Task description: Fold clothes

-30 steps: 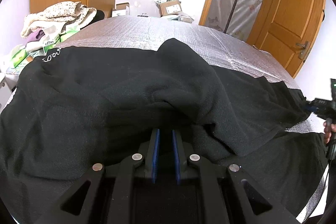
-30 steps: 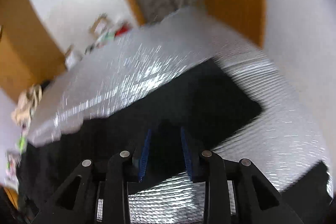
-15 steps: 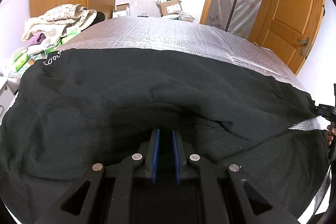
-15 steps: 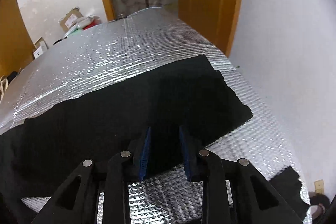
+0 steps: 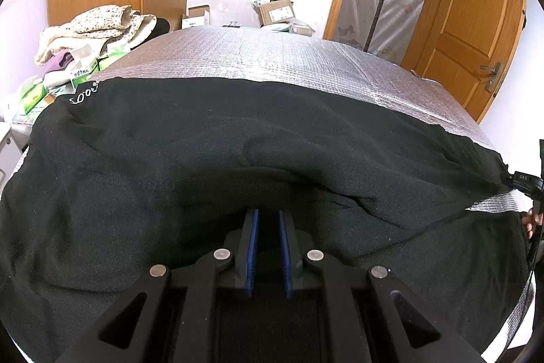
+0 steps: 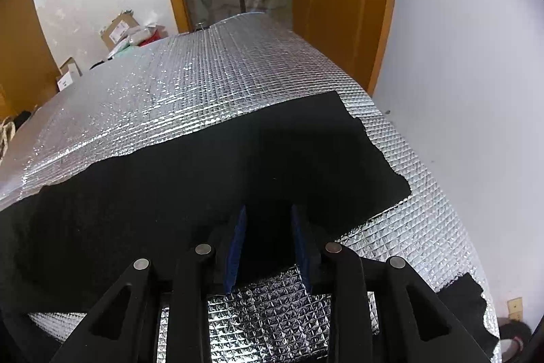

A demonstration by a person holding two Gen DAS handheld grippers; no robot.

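The left gripper [image 5: 267,216] has its blue pads a narrow gap apart, pinching a raised fold of the black garment [image 5: 204,159] at 6 o'clock in its view. The right gripper [image 6: 267,213] has just been opening its jaws, which stand moderately spread astride the near edge of one end of the garment [image 6: 238,165]; whether its pads press it I cannot tell. The garment lies spread across the silver quilted mat [image 5: 272,60], lengthwise from 9 to 3 o'clock, white lettering [image 5: 84,93] at 10 o'clock.
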